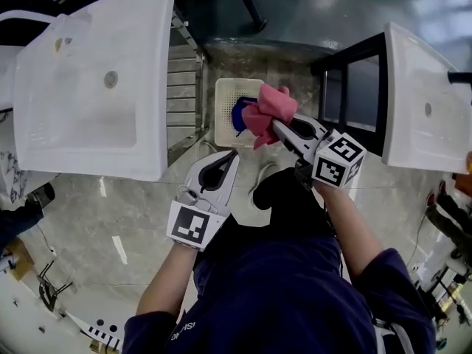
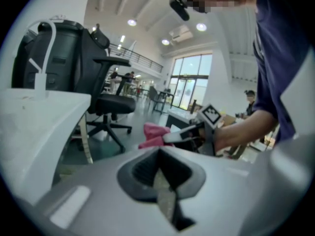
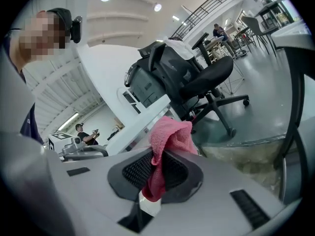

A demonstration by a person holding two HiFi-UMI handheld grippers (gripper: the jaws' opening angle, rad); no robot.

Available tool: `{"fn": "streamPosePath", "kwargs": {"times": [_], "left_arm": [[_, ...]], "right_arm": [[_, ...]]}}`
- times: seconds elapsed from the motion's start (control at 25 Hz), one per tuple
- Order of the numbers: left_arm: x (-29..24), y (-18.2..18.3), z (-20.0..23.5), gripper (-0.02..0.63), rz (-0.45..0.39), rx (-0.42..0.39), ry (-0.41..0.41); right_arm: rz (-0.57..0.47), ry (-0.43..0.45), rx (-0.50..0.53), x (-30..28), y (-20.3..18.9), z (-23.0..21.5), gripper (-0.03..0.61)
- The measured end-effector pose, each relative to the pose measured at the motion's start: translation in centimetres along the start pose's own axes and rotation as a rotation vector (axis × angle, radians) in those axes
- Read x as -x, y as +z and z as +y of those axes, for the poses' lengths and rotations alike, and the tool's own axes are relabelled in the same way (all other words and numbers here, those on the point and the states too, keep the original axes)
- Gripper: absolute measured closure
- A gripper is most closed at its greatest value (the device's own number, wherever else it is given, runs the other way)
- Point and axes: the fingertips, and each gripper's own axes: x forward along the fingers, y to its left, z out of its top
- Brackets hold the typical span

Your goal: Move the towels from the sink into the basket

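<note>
My right gripper (image 1: 277, 126) is shut on a pink towel (image 1: 268, 110), which bunches up over the right edge of the cream perforated basket (image 1: 223, 94) on the floor. In the right gripper view the pink towel (image 3: 169, 137) is pinched between the pads and sticks up past the tips of the right gripper (image 3: 162, 151). A blue towel (image 1: 239, 116) lies inside the basket. My left gripper (image 1: 233, 155) hangs just below the basket, shut with nothing in it. The left gripper (image 2: 158, 154) looks toward the pink towel (image 2: 154, 133).
A white sink (image 1: 88, 80) stands at the left and a second white sink (image 1: 424, 102) on a black frame (image 1: 346, 80) at the right. An office chair (image 2: 106, 104) stands beyond the basket. The floor is glossy stone.
</note>
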Motion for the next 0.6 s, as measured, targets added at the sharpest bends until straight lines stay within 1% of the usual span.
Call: {"fn": "streamPosePath", "kwargs": {"times": [0.12, 0.2, 0.36, 0.6], "left_arm": [[-1.1, -2.2, 0.5, 0.611, 0.005, -0.027, -0.023], [-2.0, -3.9, 0.9, 0.611, 0.003, -0.023, -0.026], [-3.9, -7.6, 2.4, 0.612, -0.009, -0.008, -0.011], [-5.7, -12.4, 4.2, 0.611, -0.027, -0.023, 0.015]], "right_arm": [[0.010, -0.009, 0.008, -1.6, -1.6, -1.6, 0.538], [0.013, -0.006, 0.011, -2.8, -2.8, -2.6, 0.538], [0.009, 0.006, 0.016, -5.1, -5.1, -4.8, 0.538], [0.010, 0.025, 0.041, -7.6, -9.3, -7.9, 0.538]]}}
